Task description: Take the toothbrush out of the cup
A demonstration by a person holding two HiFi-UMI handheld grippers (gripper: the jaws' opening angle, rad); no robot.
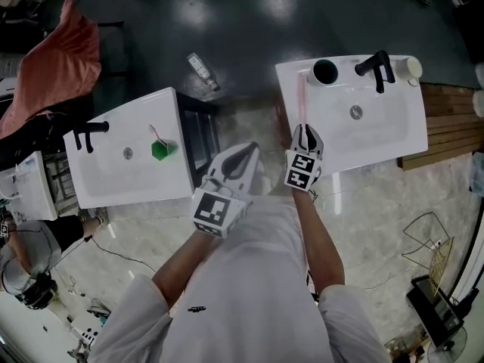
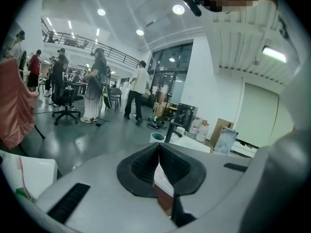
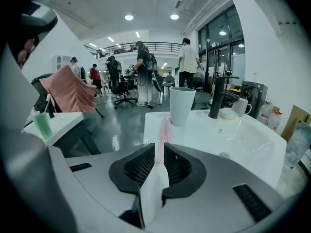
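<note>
Here, right gripper (image 1: 304, 129) pinching the handle end of the pink toothbrush (image 1: 301, 97), brush out of the cup (image 1: 324, 72), lying along the white sink (image 1: 378, 138) rim toward twelve o'clock, cup at one o'clock beside its tip, left gripper (image 1: 249, 148) at eight o'clock, pressed together, empty.

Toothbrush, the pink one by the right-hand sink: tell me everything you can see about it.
The toothbrush is pale pink, slim and straight, and looks like plastic. It is out of the cup and lies along the white sink's rim, on the left in the head view, with its far end close beside the cup's base. Its near end runs between the jaws of the right gripper, which stand narrowly apart around it. Whether the pads press it is unclear, and the bristles can't be made out.
</note>
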